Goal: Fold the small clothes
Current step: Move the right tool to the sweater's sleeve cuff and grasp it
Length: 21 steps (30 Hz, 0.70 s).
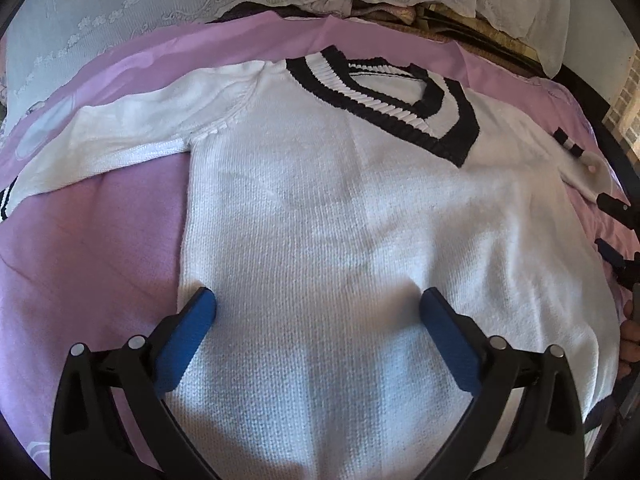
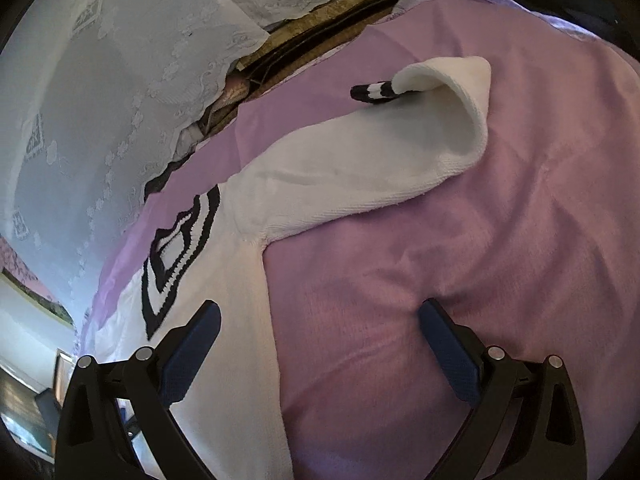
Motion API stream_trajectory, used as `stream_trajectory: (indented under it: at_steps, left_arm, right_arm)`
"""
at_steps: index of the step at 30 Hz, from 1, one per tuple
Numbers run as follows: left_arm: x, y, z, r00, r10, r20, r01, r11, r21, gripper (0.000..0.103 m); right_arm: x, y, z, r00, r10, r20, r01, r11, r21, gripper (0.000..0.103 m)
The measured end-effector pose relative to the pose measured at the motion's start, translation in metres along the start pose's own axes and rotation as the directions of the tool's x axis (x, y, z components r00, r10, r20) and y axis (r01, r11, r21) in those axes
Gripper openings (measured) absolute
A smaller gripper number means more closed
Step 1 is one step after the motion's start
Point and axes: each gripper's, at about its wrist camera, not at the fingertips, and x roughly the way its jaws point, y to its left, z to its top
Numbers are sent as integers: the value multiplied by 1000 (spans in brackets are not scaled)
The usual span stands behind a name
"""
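White knit sweater [image 1: 360, 240] w/ black-and-white striped V-neck collar [image 1: 400, 92] lies flat, front up, on pink-purple blanket [image 1: 92, 240]. Left gripper [image 1: 318, 312] hovers over lower body of sweater, jaws spread wide, nothing between them; both blue pads [image 1: 188, 336] over the knit. One sleeve [image 1: 112, 148] stretches out sideways in left wrist view, striped cuff at frame edge. Right gripper [image 2: 320, 324] is at sweater's side edge, jaws released & wide apart: one finger over white knit, other over bare blanket. Other sleeve [image 2: 360, 168] runs away from body in right wrist view & doubles back on itself near the end, striped cuff [image 2: 374, 91] poking out on blanket. White lace fabric [image 2: 120, 80] hangs beyond far edge of blanket.
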Motion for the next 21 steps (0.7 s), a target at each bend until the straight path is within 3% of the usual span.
stream_trajectory:
  at_steps: [5, 7, 9, 13, 17, 21]
  left_arm:
    - [-1, 1, 9, 1000, -10, -7, 10, 1000, -7, 99]
    - [-14, 11, 17, 999, 0, 38, 2, 999, -54, 99]
    - [-27, 19, 30, 996, 32, 87, -24, 996, -83, 99]
    - [-37, 20, 67, 993, 63, 96, -52, 993, -107, 99]
    - [-24, -11, 85, 994, 47, 94, -41, 997, -72, 99]
    - [2, -62, 80, 997, -6, 76, 5, 1000, 10, 99]
  right_arm:
    - [3, 1, -1, 1000, -26, 5, 26, 999, -41, 100]
    - [-1, -13, 8, 999, 15, 30, -16, 999, 42, 100]
    - [-10, -33, 20, 994, 6, 106, -21, 989, 144, 100]
    - [-15, -59, 54, 991, -34, 133, 8, 982, 189, 99]
    - [-4, -81, 78, 990, -68, 126, 34, 965, 261, 90]
    - [12, -78, 91, 974, -197, 115, 176, 969, 172, 89]
